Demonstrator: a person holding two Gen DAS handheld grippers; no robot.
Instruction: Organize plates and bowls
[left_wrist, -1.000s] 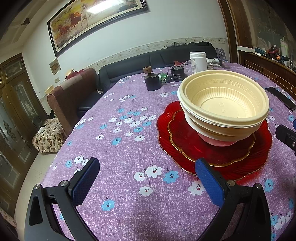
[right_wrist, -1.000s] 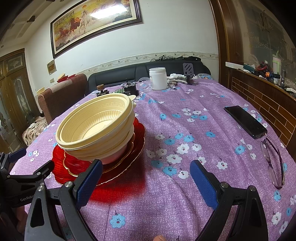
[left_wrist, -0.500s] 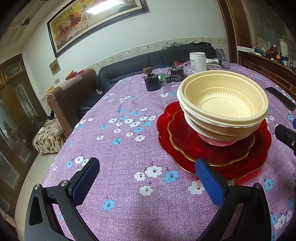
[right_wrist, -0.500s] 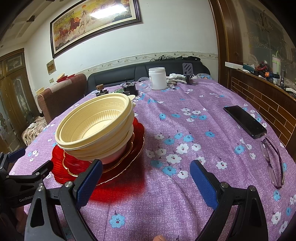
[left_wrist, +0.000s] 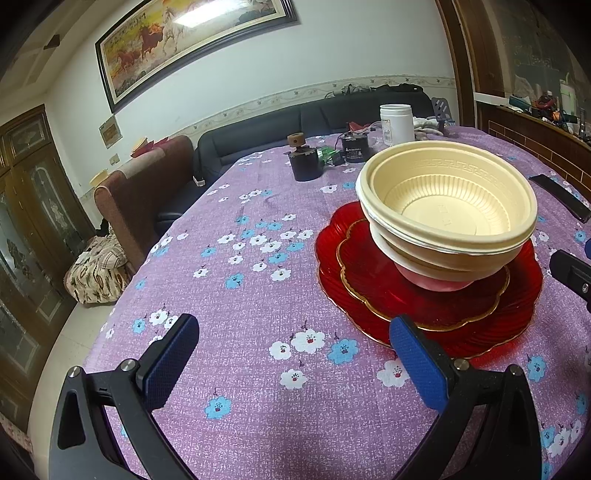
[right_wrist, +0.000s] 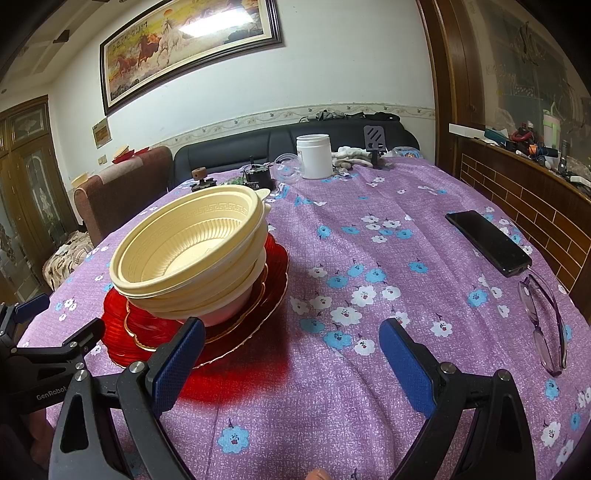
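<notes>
My left claw (left_wrist: 293, 360) is spread wide, its blue pads (left_wrist: 168, 363) holding nothing and touching nothing, hovering over the purple flowered cloth (left_wrist: 258, 387). Its right pad sits just in front of the near rim of the red plates (left_wrist: 424, 306), whether it grazes the rim I cannot tell. My right claw (right_wrist: 291, 360) is equally wide and empty, above the cloth (right_wrist: 332, 406); its left pad (right_wrist: 177, 363) overlaps the plates' (right_wrist: 122, 328) edge in the right view, though contact is unclear.

The bowls (left_wrist: 448, 218) (cream, nested, with a pinkish one at the bottom) stand stacked on the red plates, which lie stacked on the table between my two claws. In the right view the bowls (right_wrist: 192, 251) lean a little to one side.

To my right a phone (right_wrist: 487, 242) lies flat with glasses (right_wrist: 546, 325) near it. At the far edge stand a white jar (right_wrist: 314, 157) and a dark pot (left_wrist: 306, 166).
</notes>
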